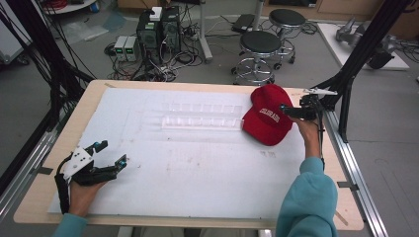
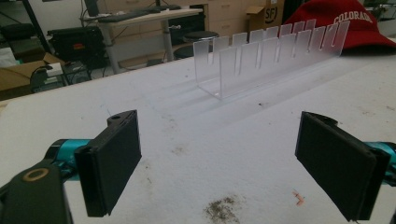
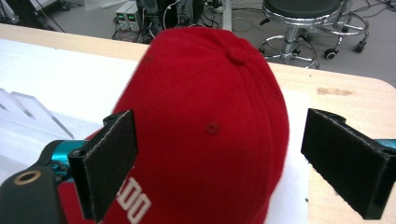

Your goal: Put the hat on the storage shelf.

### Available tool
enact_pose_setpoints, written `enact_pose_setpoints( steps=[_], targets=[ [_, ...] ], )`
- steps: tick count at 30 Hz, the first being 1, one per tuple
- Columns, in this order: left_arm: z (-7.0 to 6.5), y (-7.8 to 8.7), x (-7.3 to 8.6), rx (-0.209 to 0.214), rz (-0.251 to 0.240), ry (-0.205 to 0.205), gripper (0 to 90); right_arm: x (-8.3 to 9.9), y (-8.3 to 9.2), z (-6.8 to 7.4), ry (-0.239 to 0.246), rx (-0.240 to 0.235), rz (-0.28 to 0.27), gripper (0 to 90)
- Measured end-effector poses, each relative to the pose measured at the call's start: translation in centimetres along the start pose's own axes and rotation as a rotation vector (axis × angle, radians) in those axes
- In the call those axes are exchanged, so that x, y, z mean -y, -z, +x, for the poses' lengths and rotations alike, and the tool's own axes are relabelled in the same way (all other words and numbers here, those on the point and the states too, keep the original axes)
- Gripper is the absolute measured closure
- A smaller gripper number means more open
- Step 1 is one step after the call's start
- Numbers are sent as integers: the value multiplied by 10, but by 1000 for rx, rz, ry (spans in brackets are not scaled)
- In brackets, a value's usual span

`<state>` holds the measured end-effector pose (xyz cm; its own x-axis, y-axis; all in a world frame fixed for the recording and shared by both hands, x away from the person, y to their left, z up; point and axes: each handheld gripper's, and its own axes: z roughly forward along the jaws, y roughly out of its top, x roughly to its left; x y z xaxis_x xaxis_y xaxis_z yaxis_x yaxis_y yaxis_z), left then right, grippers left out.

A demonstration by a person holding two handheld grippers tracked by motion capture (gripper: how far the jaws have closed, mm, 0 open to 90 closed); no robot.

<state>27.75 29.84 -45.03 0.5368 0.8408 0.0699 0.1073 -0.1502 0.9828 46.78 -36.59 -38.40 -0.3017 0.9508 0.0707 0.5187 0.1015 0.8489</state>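
Right gripper [image 3: 219,158] gapes wide over red cap [image 3: 210,116].

Your left gripper [image 1: 112,153] rests low near the table's front left corner, jaws spread wide. Your right gripper [image 1: 285,110] is held near the right edge, jaws equally wide, teal sleeve [image 1: 306,197] extended forward
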Motion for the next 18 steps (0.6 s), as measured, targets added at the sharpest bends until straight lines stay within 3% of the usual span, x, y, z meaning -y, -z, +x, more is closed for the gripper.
enact_pose_setpoints(
  steps=[3, 12, 15, 18],
  targets=[
    [-1, -1, 0, -1, 4, -7, 145, 1, -3, -1, -8, -14, -3, 98],
    [-2, -1, 0, -3, 10, -17, 145, 11, -19, -6, -37, -48, 55, 100],
    [-2, -1, 0, -3, 12, -18, 145, 13, -22, -7, -49, -86, 72, 202],
    [-2, -1, 0, -4, 12, -19, 146, 13, -22, -6, -44, -105, 91, 366]
  ],
)
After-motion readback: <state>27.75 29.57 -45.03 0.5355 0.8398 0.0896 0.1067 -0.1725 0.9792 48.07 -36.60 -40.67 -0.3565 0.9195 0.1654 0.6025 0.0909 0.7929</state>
